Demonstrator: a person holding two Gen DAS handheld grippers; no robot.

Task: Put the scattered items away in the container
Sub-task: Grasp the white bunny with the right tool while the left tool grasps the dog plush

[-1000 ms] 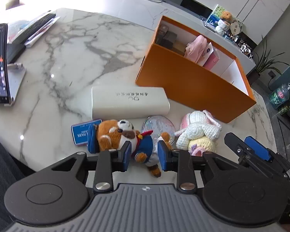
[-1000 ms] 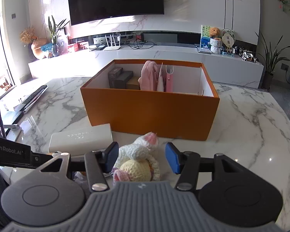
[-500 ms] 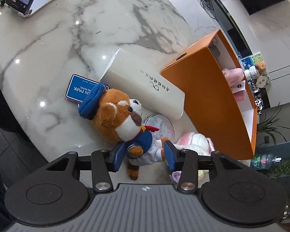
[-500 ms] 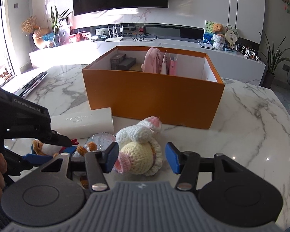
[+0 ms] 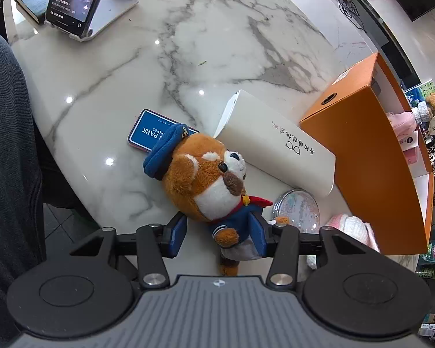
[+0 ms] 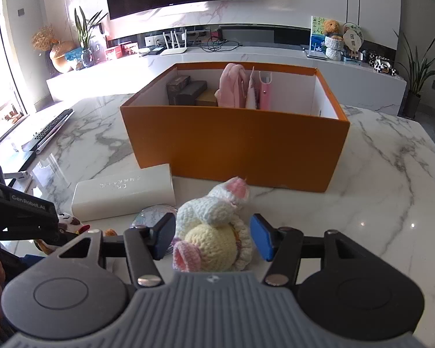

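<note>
A brown plush dog [image 5: 206, 179] in a blue cap and sailor suit lies on the marble table. My left gripper [image 5: 219, 236] is open with its fingers either side of the dog's body. A crocheted white, yellow and pink bunny [image 6: 217, 237] lies on the table between the open fingers of my right gripper [image 6: 213, 239]; it also shows in the left wrist view [image 5: 353, 229]. The orange box [image 6: 235, 142] stands behind, holding dark boxes and pink items. A white case [image 6: 123, 192], a round mirror [image 5: 295, 210] and a blue card [image 5: 150, 130] lie beside the toys.
A phone on a stand [image 5: 78, 0] sits at the table's far left. A keyboard [image 6: 49, 129] lies left of the box. The table edge [image 5: 72, 185] runs close beside the plush dog. My left gripper shows at the left of the right wrist view [image 6: 23, 220].
My left gripper has swung round and opened wider around the dog's body. My right gripper has risen slightly over the bunny, still open.
</note>
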